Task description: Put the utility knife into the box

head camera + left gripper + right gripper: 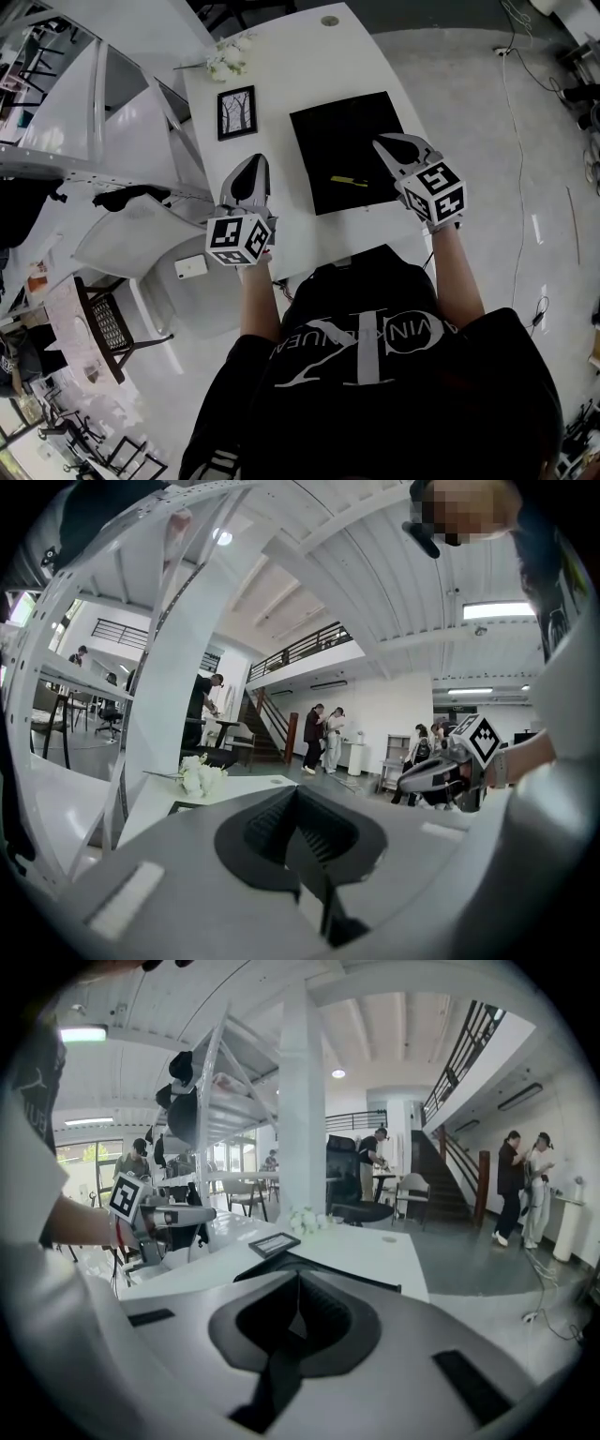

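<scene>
The utility knife (349, 180), a slim yellow and dark tool, lies on a black mat (342, 131) on the white table (291, 66). My right gripper (384, 144) hovers over the mat's right edge, just right of the knife, its jaws closed with nothing between them. My left gripper (252, 164) is held over the table left of the mat, also shut and empty. No box shows in any view. In the left gripper view the right gripper (439, 772) appears at the right; the right gripper view shows the left gripper (178, 1215) at the left.
A framed picture (236, 112) lies left of the mat, and white flowers (228, 58) sit at the table's far left. A white chair (141, 234) with a small white object (192, 266) on it stands left of the table. People stand by a staircase (459, 1185) far behind.
</scene>
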`<state>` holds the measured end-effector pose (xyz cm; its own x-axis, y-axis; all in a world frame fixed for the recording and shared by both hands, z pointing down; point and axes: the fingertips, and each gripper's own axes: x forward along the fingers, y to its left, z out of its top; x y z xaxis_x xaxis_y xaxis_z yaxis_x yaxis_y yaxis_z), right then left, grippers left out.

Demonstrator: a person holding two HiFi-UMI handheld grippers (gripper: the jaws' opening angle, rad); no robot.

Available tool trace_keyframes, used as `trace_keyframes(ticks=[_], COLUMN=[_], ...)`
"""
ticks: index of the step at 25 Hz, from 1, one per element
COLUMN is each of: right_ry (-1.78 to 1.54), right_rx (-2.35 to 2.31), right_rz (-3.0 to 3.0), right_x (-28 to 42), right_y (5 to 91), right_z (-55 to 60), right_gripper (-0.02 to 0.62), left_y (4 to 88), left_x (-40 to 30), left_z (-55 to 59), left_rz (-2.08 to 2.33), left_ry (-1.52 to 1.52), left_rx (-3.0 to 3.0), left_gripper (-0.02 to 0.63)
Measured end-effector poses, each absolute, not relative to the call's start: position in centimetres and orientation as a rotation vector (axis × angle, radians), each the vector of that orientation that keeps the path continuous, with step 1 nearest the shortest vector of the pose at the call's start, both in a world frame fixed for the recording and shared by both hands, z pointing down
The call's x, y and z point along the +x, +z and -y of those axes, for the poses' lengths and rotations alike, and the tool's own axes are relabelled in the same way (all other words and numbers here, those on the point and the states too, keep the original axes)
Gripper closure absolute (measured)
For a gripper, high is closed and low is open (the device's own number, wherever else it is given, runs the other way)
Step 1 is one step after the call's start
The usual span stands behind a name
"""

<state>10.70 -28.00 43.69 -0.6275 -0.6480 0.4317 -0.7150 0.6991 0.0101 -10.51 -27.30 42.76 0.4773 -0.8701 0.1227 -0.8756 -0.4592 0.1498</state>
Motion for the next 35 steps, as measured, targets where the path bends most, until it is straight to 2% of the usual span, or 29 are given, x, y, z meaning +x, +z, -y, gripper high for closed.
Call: trace_keyframes(ticks=[35], right_ry=[0.061], right_rx=[1.337], right_rz=[2.681], right_x=[13.6], right_y=[37.3], right_z=[30.1], right_gripper=[0.578], left_y=[38.4], left_x=[-11.4], left_z=[28.3], left_rz=[1.622], left_ry=[-0.037], left_rx=[2.571], left_gripper=[0.595])
